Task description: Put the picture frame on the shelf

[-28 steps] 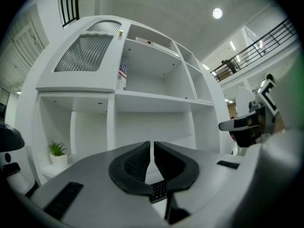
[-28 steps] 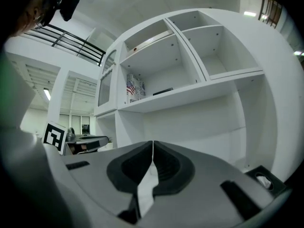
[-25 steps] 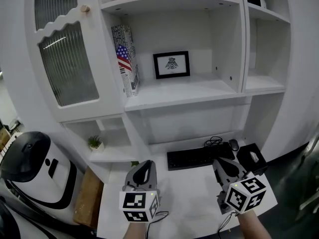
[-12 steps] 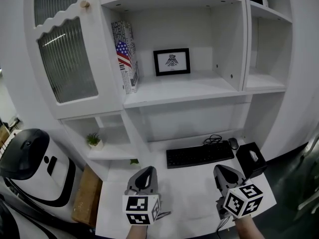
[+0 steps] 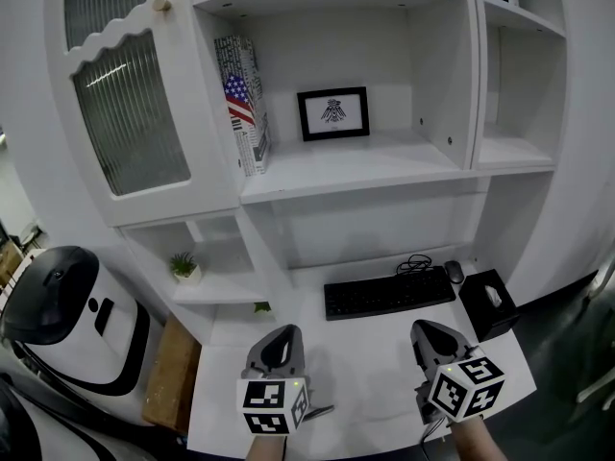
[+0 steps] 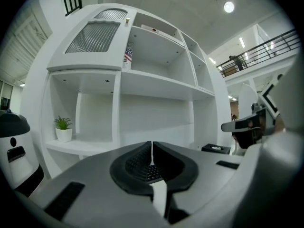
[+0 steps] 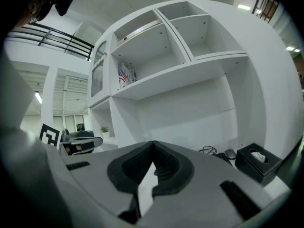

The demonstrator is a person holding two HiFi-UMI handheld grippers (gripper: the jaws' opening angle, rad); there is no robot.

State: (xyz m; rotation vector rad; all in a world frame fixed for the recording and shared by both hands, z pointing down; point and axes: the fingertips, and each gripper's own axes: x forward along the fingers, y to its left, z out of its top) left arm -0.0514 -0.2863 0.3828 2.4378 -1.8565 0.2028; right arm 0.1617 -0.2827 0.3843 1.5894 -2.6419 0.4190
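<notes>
Over the last second both grippers have drawn back a little toward the person and sunk lower in the head view, so the keyboard (image 5: pixel 388 292) now lies wholly clear ahead of them, while the picture frame (image 5: pixel 333 113) has stayed where it stood. Nearest, the left gripper (image 5: pixel 280 334) and the right gripper (image 5: pixel 427 330) hover side by side above the white desk (image 5: pixel 370 353). Each has its jaws pressed together with nothing between them, which looks like a resting pose after the work, not a reach. Just beyond them the keyboard runs across the desk, with a mouse (image 5: pixel 455 271) at its right end and a black tissue box (image 5: pixel 488 303) nearer the right gripper. Further back and to the left, a small potted plant (image 5: pixel 184 265) sits in a low cubby. Farthest and well above both grippers, the picture frame stands upright on the shelf (image 5: pixel 384 166), apparently leaning against the back wall and facing outward. It is near the upright books (image 5: pixel 245 104) but apart from them. Going by how it stands, the task appears done.
</notes>
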